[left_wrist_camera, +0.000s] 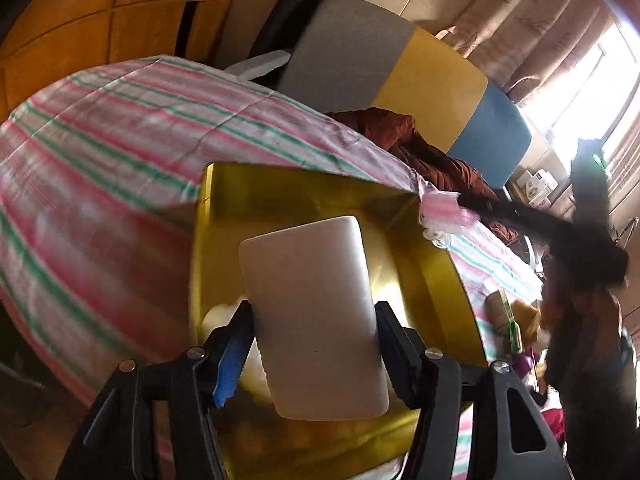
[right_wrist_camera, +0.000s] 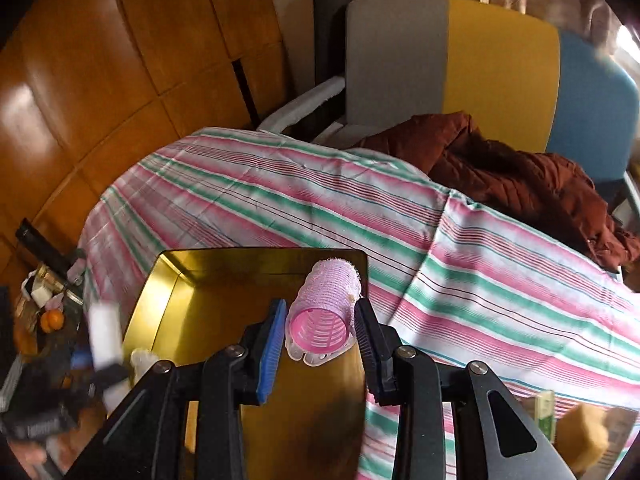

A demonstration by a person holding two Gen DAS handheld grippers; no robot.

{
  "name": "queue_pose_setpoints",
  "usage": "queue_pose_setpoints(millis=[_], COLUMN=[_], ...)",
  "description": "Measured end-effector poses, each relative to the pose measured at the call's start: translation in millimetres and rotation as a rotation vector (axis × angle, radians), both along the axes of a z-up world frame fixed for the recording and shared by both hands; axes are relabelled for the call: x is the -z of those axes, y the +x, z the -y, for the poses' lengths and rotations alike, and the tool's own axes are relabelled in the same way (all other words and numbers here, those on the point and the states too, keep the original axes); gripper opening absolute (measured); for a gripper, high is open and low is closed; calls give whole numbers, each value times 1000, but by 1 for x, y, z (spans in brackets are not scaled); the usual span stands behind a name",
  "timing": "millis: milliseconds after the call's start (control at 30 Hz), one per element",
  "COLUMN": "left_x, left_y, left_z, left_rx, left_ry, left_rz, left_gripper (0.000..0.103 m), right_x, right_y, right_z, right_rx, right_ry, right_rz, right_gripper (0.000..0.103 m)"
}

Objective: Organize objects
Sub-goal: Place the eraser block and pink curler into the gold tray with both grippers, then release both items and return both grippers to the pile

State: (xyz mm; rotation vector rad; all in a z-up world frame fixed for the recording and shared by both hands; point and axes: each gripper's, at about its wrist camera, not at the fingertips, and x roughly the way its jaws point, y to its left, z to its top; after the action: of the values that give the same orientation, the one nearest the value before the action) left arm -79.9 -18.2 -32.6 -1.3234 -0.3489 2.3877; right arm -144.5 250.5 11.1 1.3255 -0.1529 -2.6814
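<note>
My left gripper [left_wrist_camera: 314, 332] is shut on a white rectangular block [left_wrist_camera: 316, 312] and holds it over the gold tray [left_wrist_camera: 280, 188]. My right gripper [right_wrist_camera: 320, 328] is shut on a pink hair roller [right_wrist_camera: 324, 312] and holds it above the gold tray [right_wrist_camera: 208, 280], near its right side. In the left wrist view the right gripper [left_wrist_camera: 436, 210] shows as a blurred dark shape with the pink roller [left_wrist_camera: 440, 208] at the tray's far right corner. In the right wrist view the left gripper with the white block [right_wrist_camera: 105, 332] is a blur at the tray's left edge.
The tray sits on a table with a pink, green and white striped cloth [right_wrist_camera: 320, 208]. A brown jacket [right_wrist_camera: 512, 176] lies on a grey, yellow and blue sofa [right_wrist_camera: 480, 60] behind. A green packet [left_wrist_camera: 508, 320] and a tan sponge-like item [right_wrist_camera: 584, 432] lie right of the tray.
</note>
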Motion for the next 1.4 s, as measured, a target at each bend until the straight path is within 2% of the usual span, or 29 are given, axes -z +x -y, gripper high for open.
queue_pose_setpoints(millis=[33, 67, 133, 267, 367, 500, 733, 867, 1000, 1100, 1400], left_x=[1, 1, 3, 6, 10, 12, -8, -21, -28, -33, -44], left_y=[5, 8, 18, 31, 39, 45, 49, 54, 60, 65, 81], left_z=[7, 9, 15, 21, 22, 24, 11, 4, -1, -4, -24], left_rx=[8, 15, 22, 29, 13, -18, -39, -57, -73, -87, -44], left_ry=[18, 34, 51, 50, 33, 27, -64, -126, -170, -205, -280], left_rz=[1, 2, 3, 18, 30, 39, -49, -106, -142, -173, -259], left_gripper=[63, 64, 69, 70, 70, 70, 70, 70, 70, 70, 70], right_x=[1, 2, 0, -3, -4, -2, 4, 2, -2, -3, -1], right_y=[-3, -4, -3, 10, 25, 51, 89, 108, 124, 134, 154], right_z=[0, 0, 0, 2, 4, 12, 22, 27, 36, 40, 41], right_rx=[12, 25, 41, 43, 41, 34, 37, 39, 33, 34, 47], right_ry=[-7, -15, -17, 10, 21, 46, 80, 91, 139, 157, 186], right_rz=[-3, -2, -16, -24, -37, -50, -72, -101, -142, -171, -199], right_gripper=[41, 52, 62, 63, 71, 73, 78, 88, 90, 97, 99])
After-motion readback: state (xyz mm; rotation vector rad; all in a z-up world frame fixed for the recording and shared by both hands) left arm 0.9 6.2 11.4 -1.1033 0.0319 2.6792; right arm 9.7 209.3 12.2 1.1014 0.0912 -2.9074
